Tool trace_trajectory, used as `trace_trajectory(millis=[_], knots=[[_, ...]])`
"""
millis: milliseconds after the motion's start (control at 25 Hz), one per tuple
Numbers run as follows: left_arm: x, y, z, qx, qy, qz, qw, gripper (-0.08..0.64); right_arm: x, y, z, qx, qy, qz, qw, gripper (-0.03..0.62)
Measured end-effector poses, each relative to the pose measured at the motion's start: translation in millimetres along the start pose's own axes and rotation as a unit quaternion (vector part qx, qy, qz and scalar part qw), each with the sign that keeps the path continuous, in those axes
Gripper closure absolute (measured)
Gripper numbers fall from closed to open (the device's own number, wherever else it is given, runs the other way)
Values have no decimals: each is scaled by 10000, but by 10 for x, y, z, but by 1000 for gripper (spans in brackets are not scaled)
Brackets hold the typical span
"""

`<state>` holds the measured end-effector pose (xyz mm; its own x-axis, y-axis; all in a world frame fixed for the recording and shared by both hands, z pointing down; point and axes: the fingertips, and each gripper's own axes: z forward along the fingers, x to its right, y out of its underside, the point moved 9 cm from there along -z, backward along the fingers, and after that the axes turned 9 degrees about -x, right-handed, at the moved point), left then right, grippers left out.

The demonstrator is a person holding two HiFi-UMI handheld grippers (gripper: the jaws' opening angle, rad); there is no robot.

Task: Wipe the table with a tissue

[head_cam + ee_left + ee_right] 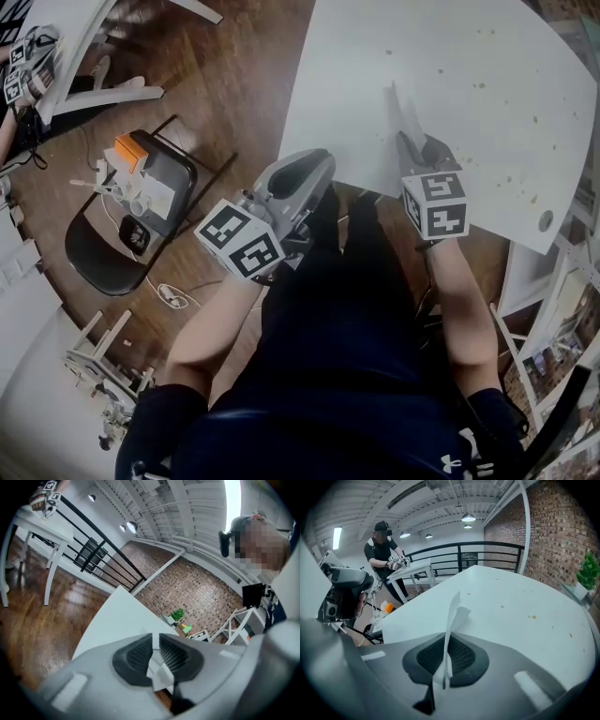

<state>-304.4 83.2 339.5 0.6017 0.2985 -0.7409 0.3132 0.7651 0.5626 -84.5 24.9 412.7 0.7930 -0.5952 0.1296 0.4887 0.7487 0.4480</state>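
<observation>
The white table (pixel 469 56) fills the upper right of the head view, with small brown crumbs (pixel 511 178) scattered toward its right side. My right gripper (pixel 412 141) hangs over the table's near edge, shut on a white tissue (pixel 397 111) that sticks out past the jaws. In the right gripper view the tissue (pixel 453 616) stands upright between the pads of that gripper (pixel 447 653), above the table (pixel 511 597). My left gripper (pixel 323 159) sits at the table's near left edge. In its own view this gripper (pixel 155 656) is shut on a small white piece of tissue (pixel 159 670).
A black folding chair (pixel 103 262) carrying an orange object and small items stands on the wooden floor at left. Another person (pixel 384 541) with grippers works at a second white table (pixel 66 47). White shelving (pixel 544 281) stands by the table's right side.
</observation>
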Motion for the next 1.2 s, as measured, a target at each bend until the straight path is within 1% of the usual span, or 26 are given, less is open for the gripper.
trace_trajectory(millis=[240,400,640,720,880,1040,1200], knots=[[-136,-27,-9,-42,15,-101,9999,526,-67,-1,173,-211,100,-121,9997,581],[-163,-46,2,-59,54,-132,9999,529,-191,-54,213,-217,27,-156,9996,581],[-191,-52,-5,-147,111,-127,9998,531,-437,-53,267,-216,-9,-504,9985,581],[-190,-54,-1,-169,133,-122,9997,531,-485,-55,278,-201,67,-644,9977,581],[-197,-55,-4,-217,185,-103,9995,532,-477,-113,254,-216,386,-930,9947,581],[-207,-42,6,-320,261,-62,9991,532,-432,-93,236,-271,538,-891,9942,581],[-183,-11,54,-458,275,40,9986,532,-355,7,190,-308,659,-786,9942,581]])
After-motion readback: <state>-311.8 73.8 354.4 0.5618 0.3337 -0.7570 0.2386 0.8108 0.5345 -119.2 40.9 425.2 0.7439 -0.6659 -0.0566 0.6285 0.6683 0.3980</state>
